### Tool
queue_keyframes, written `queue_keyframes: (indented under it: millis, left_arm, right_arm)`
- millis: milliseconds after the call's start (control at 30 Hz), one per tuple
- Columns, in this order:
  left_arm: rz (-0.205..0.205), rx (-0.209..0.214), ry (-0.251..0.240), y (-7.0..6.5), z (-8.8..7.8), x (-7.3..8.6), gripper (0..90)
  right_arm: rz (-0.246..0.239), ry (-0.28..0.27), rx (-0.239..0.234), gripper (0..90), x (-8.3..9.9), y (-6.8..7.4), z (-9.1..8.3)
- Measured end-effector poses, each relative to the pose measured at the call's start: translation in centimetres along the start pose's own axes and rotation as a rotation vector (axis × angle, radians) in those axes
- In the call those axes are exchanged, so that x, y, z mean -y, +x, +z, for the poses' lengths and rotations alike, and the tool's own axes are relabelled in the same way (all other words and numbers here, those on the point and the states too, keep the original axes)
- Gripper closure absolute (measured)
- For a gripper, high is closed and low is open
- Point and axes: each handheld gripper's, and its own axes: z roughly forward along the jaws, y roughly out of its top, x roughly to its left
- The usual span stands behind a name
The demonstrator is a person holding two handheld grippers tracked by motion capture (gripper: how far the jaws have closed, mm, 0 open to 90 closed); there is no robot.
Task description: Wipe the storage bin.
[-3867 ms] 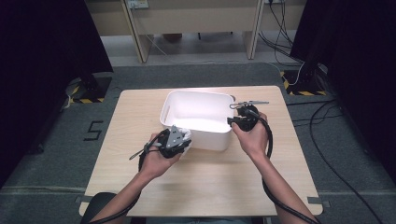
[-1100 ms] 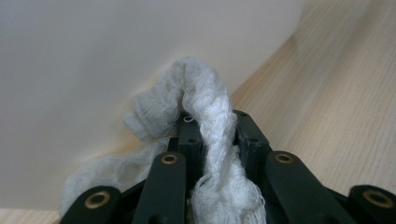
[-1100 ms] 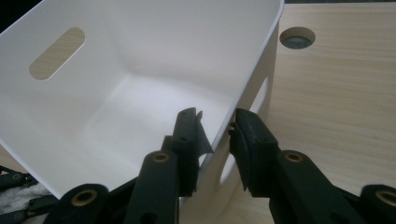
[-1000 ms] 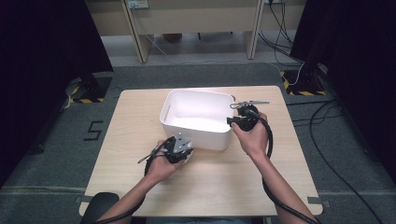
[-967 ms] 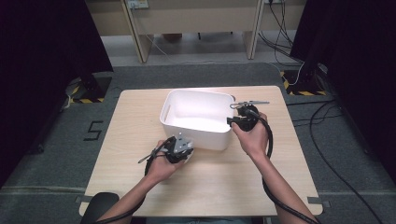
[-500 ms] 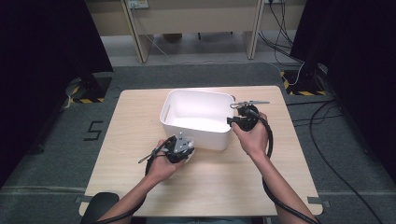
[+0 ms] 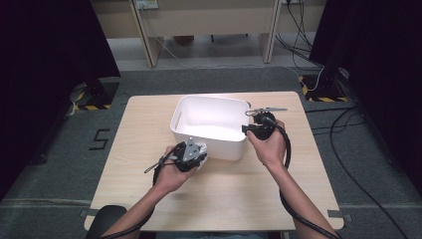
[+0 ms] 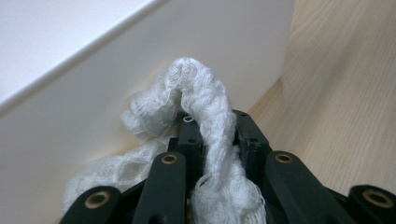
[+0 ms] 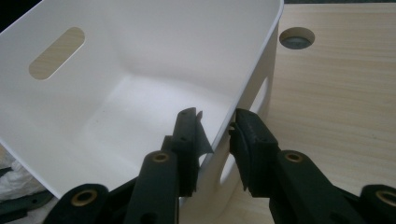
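Black tongs — brass-coloured pivot pins, grey three-cornered plate, trailing black cables.

White bin: smooth plastic with a soft satin sheen, its inner walls catching gentle light. The cloth pinched in the left tool is a loose, open-weave white fabric, crinkled and fuzzy, matt all over. Both tools, the right tool too, look like matt black plastic with small brass-coloured rivets. Worktop, out toward nine o'clock of the bin: pale wood grain, smooth, low sheen.
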Motion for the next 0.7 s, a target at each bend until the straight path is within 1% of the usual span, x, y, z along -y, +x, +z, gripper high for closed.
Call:
queue_keyframes:
  millis: [367,700]
  left_arm:
    - [0.006,-0.014,-0.033,0.2,-1.2,-1.3,75.5]
    - [0.013,-0.018,-0.040,0.2,-1.5,-1.8,75.5]
  right_arm:
    - [0.000,0.000,0.001,71.1,0.0,0.0,0.0]
    - [-0.001,-0.001,0.000,71.1,0.0,0.0,0.0]
